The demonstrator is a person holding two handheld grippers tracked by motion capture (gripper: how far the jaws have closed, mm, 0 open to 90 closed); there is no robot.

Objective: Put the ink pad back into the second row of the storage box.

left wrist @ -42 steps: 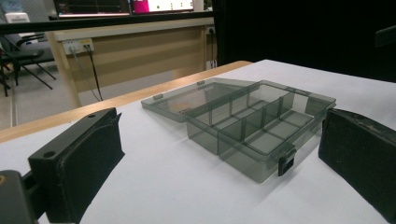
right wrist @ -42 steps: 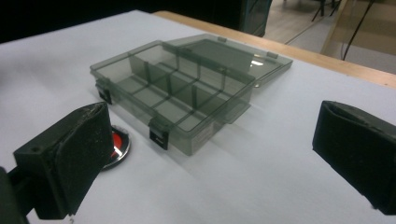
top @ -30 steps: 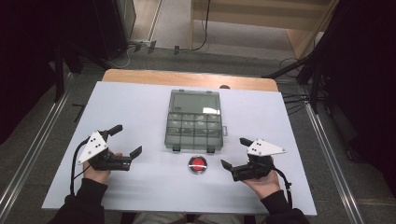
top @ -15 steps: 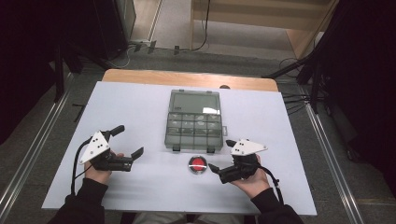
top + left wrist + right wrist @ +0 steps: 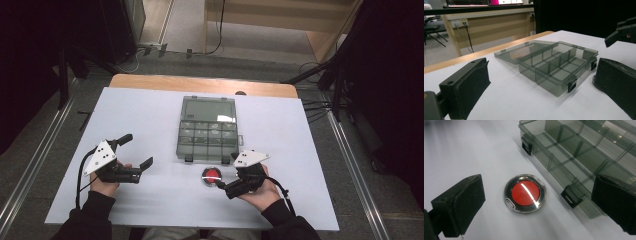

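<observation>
A smoky clear compartment box (image 5: 207,132) lies mid-table with its lid folded flat behind it and its compartments bare. Just in front of it rests a red round disc (image 5: 212,175) with a chrome rim. My right gripper (image 5: 226,172) hovers low just right of the disc, open. In the right gripper view the disc (image 5: 525,193) sits between the spread jaws of my right gripper (image 5: 536,203), untouched, with the box (image 5: 579,157) to the right. My left gripper (image 5: 137,150) is open at the table's left. It (image 5: 540,85) faces the box (image 5: 556,66).
The white tabletop (image 5: 150,115) ends in a wooden strip (image 5: 200,84) at the back. Metal rails (image 5: 30,165) run along both sides. Cables (image 5: 150,50) and a wooden desk (image 5: 280,20) lie beyond. The right gripper (image 5: 621,31) shows in the left gripper view's upper right.
My right gripper has moved left toward the red disc and turned toward it, still open. The left gripper and the box have stayed where they were.
</observation>
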